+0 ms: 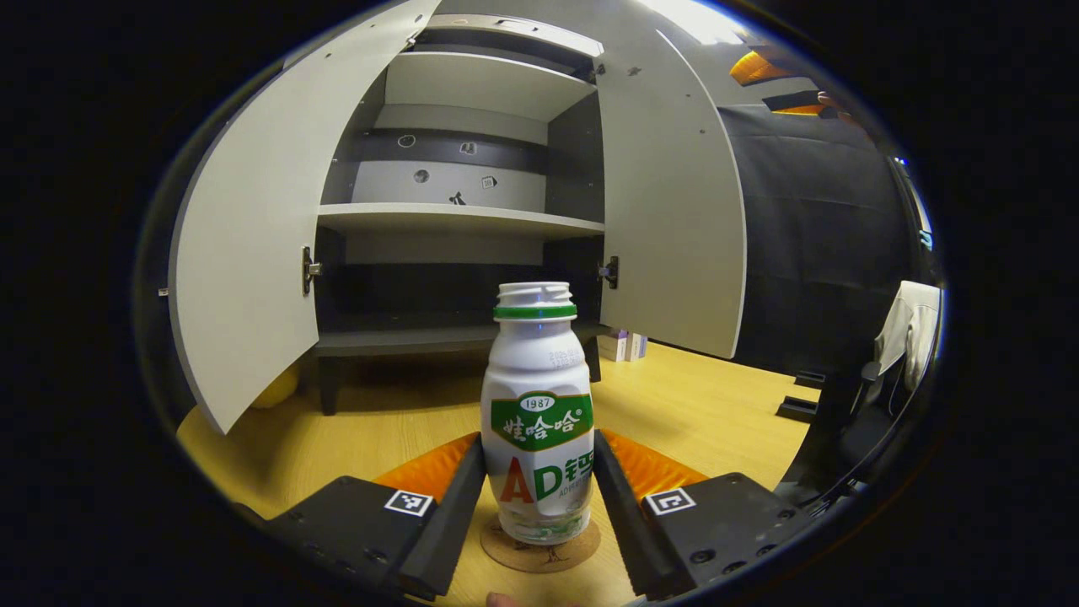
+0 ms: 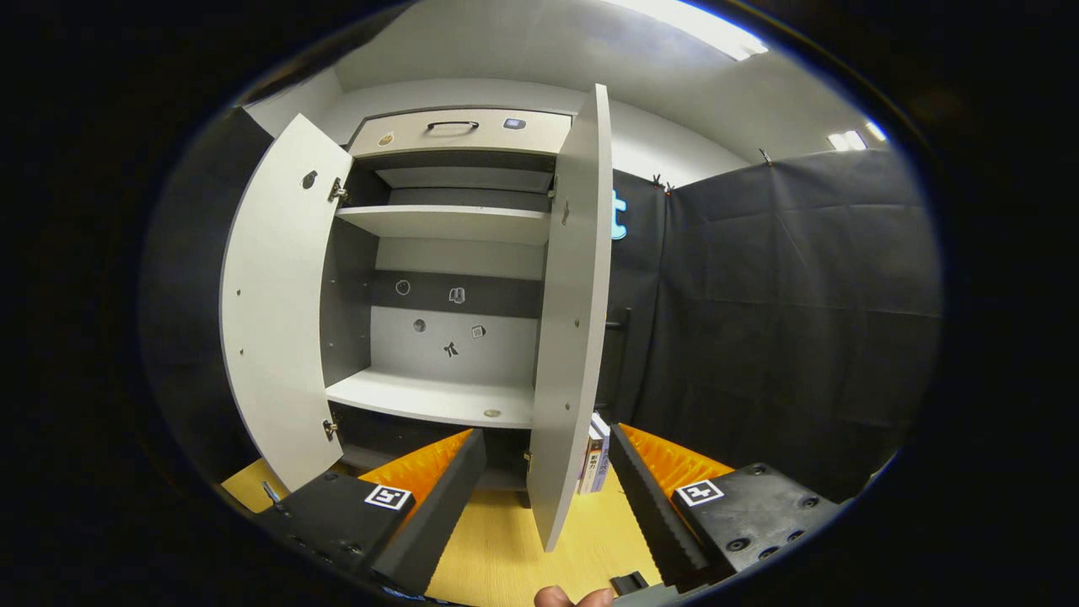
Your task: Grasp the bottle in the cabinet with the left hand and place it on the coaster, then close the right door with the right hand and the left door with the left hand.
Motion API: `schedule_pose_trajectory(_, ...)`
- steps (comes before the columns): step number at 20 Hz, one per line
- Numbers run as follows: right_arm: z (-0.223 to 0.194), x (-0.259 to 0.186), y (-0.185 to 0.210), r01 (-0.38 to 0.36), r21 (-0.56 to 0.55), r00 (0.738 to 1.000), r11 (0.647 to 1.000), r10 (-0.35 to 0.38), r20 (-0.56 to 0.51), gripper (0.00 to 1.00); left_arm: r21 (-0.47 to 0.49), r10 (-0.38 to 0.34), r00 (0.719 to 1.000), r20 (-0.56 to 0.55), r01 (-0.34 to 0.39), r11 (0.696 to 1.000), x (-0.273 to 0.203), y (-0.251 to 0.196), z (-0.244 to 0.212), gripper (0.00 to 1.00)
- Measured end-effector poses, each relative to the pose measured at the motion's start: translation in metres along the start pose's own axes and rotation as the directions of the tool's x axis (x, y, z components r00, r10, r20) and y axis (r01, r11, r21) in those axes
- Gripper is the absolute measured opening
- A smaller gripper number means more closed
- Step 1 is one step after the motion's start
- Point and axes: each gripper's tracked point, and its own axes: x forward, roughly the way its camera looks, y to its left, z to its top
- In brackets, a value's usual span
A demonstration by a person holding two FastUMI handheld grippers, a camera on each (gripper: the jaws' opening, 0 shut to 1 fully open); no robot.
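Cork coaster (image 1: pixel 540 548) bears the upright bottle (image 1: pixel 537 413); both cabinet doors stand open.
Left gripper (image 1: pixel 539 497) fingers flank the bottle, contact unclear; right gripper (image 2: pixel 548 497) spread, right door (image 2: pixel 573 320) edge-on between its fingers, books (image 2: pixel 595 455) behind.

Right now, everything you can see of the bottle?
The bottle is a small white plastic drink bottle with a ribbed open neck, a green ring below the mouth and a green-banded printed label; its base looks clear. It stands upright on the round cork coaster on the wooden table, in front of the open cabinet. The left gripper brackets it, both fingers at its sides; firm contact can't be confirmed.
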Motion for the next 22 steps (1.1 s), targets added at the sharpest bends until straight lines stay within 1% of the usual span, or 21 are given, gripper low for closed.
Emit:
schedule_pose_trajectory(4, 0.004, -0.005, 0.007, 0.006, -0.019, 1.000, 1.000, -0.006, 0.018, 0.98, 0.011, -0.014, 1.000, -0.012, 0.014, 1.000, -0.002, -0.001, -0.008, 0.78)
schedule_pose_trajectory(8, 0.001, -0.009, 0.008, 0.014, -0.025, 1.000, 1.000, -0.014, 0.006, 0.98, 0.011, -0.019, 1.000, 0.000, 0.019, 1.000, 0.000, -0.002, -0.009, 0.78)
schedule_pose_trajectory(11, 0.002, -0.011, 0.010, 0.016, -0.029, 1.000, 0.999, -0.016, 0.007, 0.98, -0.007, -0.014, 0.999, -0.031, 0.014, 1.000, -0.002, -0.002, -0.015, 0.79)
schedule_pose_trajectory(13, 0.000, -0.012, 0.012, 0.011, -0.030, 1.000, 0.999, -0.010, 0.005, 0.98, -0.010, -0.004, 0.998, -0.057, 0.004, 1.000, -0.006, -0.002, -0.019, 0.82)
schedule_pose_trajectory(14, -0.002, -0.012, 0.013, 0.008, -0.028, 1.000, 1.000, -0.008, 0.002, 0.98, -0.009, 0.001, 0.998, -0.064, -0.002, 1.000, -0.008, -0.001, -0.021, 0.87)
schedule_pose_trajectory(15, -0.003, -0.012, 0.014, 0.006, -0.022, 1.000, 1.000, -0.006, -0.002, 0.98, -0.005, 0.006, 0.998, -0.066, -0.007, 1.000, -0.012, 0.000, -0.021, 0.89)
schedule_pose_trajectory(16, -0.003, -0.011, 0.014, 0.006, -0.013, 1.000, 1.000, -0.006, -0.003, 0.98, -0.007, 0.004, 0.997, -0.073, -0.004, 1.000, -0.016, 0.000, -0.023, 0.95)
schedule_pose_trajectory(17, -0.003, -0.011, 0.013, 0.004, 0.000, 1.000, 1.000, -0.004, -0.004, 0.98, -0.013, 0.000, 0.997, -0.081, -0.001, 1.000, -0.020, -0.001, -0.025, 0.97)
schedule_pose_trajectory(19, -0.003, -0.009, 0.011, 0.000, 0.034, 1.000, 0.999, 0.000, 0.000, 0.98, -0.024, 0.003, 0.996, -0.087, -0.005, 1.000, -0.032, -0.002, -0.024, 0.98)
schedule_pose_trajectory(22, -0.003, -0.004, -0.001, 0.009, 0.046, 1.000, 0.999, -0.009, 0.014, 0.98, -0.054, 0.051, 0.995, -0.086, -0.056, 0.997, -0.053, 0.007, -0.003, 0.98)
